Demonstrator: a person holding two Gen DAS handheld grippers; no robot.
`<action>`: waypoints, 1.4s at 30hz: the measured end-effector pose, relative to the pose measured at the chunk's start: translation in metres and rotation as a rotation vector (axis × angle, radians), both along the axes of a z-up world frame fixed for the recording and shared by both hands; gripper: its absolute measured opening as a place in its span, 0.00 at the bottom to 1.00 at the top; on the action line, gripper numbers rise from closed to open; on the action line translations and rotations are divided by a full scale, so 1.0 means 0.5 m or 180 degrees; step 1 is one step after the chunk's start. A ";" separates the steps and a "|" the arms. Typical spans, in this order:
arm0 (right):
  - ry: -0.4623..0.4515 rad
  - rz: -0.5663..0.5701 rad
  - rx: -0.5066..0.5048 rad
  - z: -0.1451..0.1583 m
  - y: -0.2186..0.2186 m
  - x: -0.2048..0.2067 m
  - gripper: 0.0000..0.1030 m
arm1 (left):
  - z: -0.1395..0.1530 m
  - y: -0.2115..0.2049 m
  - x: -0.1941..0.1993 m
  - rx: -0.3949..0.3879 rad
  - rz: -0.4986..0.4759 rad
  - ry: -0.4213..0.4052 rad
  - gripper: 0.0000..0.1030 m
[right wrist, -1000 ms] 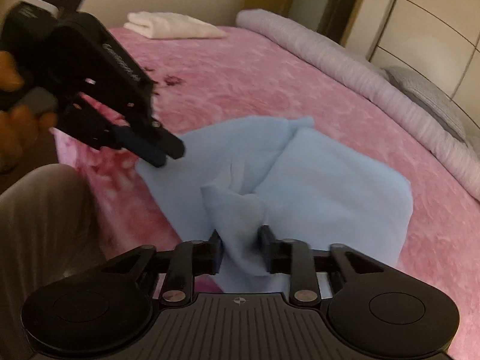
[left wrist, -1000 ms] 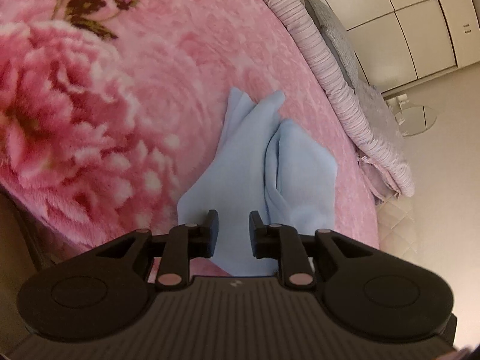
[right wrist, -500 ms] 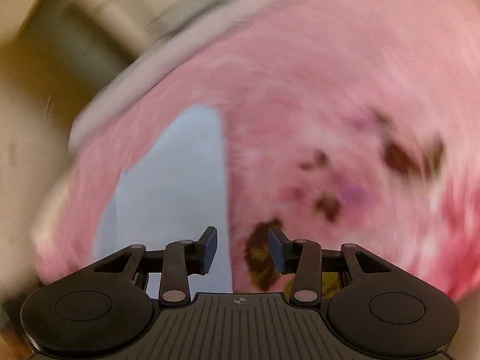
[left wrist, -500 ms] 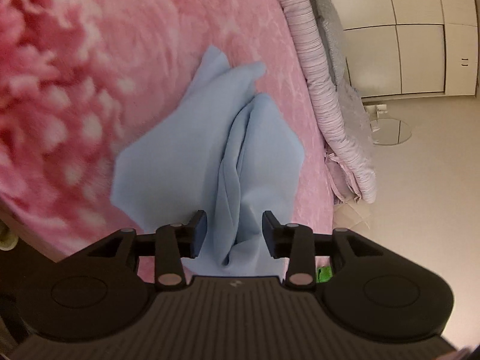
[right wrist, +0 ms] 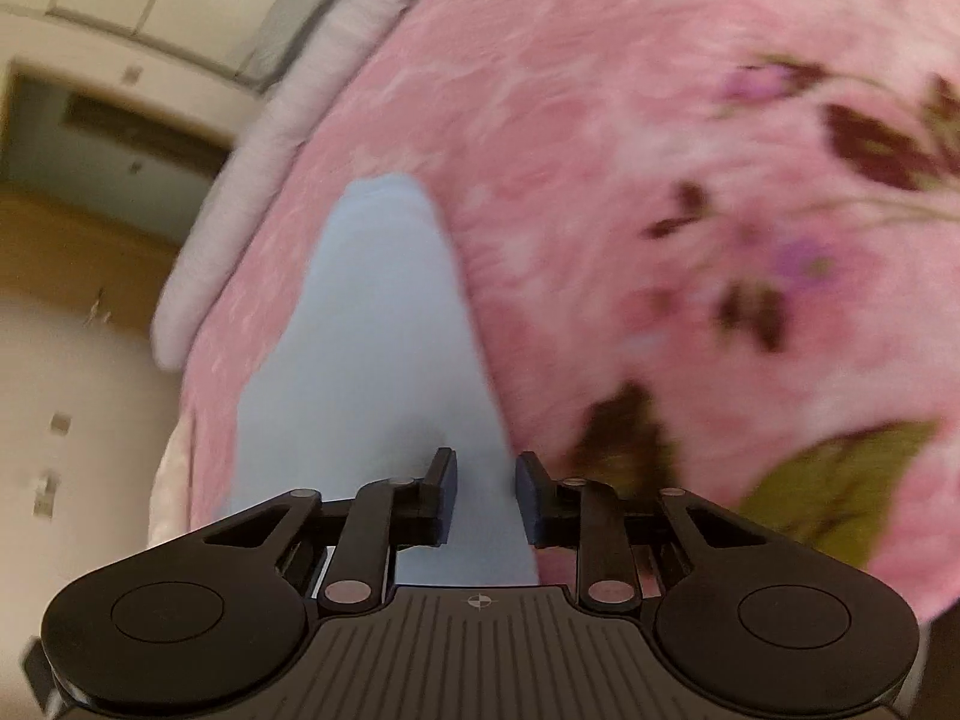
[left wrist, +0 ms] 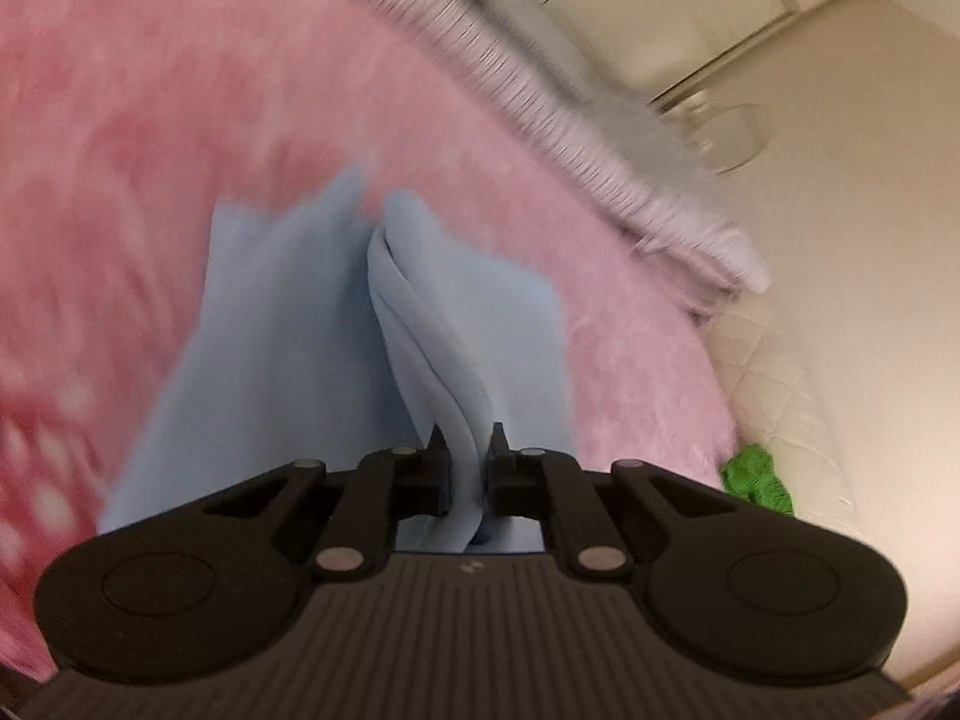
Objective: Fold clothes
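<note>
In the left wrist view, the left gripper (left wrist: 467, 468) has its jaws pinched on a bunched ridge of the light blue garment (left wrist: 288, 360), which lies spread on the pink floral blanket (left wrist: 150, 150). The step in hand looks like gathering an edge for a fold. Past the garment's far side runs a striped lilac bolster (left wrist: 540, 138) along the blanket's edge, and beyond the blanket's near corner a green item (left wrist: 756, 480) sits low by the quilted bed side. Neither touches the garment.

In the right wrist view, the right gripper (right wrist: 485, 495) hangs over the same garment (right wrist: 372, 348) with jaws spread and nothing between them; cloth shows in the gap, but whether the tips touch it cannot be told through the blur. The next move likely calls for this gripper to close on a matching edge, so both can lift and carry the cloth over itself. The blanket (right wrist: 660, 120) beside the garment lies bare of obstacles.
</note>
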State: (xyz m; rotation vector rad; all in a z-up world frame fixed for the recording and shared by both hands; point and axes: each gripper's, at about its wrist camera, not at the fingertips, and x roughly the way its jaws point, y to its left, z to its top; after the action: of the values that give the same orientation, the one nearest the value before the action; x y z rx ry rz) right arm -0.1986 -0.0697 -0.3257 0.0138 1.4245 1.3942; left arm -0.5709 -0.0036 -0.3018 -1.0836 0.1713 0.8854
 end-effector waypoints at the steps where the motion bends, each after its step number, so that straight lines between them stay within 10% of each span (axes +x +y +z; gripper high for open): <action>1: -0.0082 0.0088 0.0047 0.006 0.003 -0.016 0.26 | 0.010 -0.006 -0.013 0.0089 0.0007 0.0011 0.07; 17: -0.0895 0.1032 0.0363 0.032 0.022 -0.207 0.26 | -0.050 -0.022 -0.112 0.0196 0.0153 0.0231 0.07; 30: -0.0262 0.0333 0.0294 0.015 -0.078 -0.052 0.26 | -0.109 -0.078 -0.168 -0.0548 0.0542 -0.0643 0.26; 42: -0.0845 0.0794 0.0478 0.033 -0.073 -0.149 0.22 | -0.075 -0.102 -0.165 -0.0095 0.0535 -0.0003 0.09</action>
State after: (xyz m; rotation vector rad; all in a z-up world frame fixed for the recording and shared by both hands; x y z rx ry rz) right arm -0.2734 -0.1062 -0.3091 -0.2510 1.1268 1.6383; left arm -0.6534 -0.0547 -0.3392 -1.1382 0.0937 1.0354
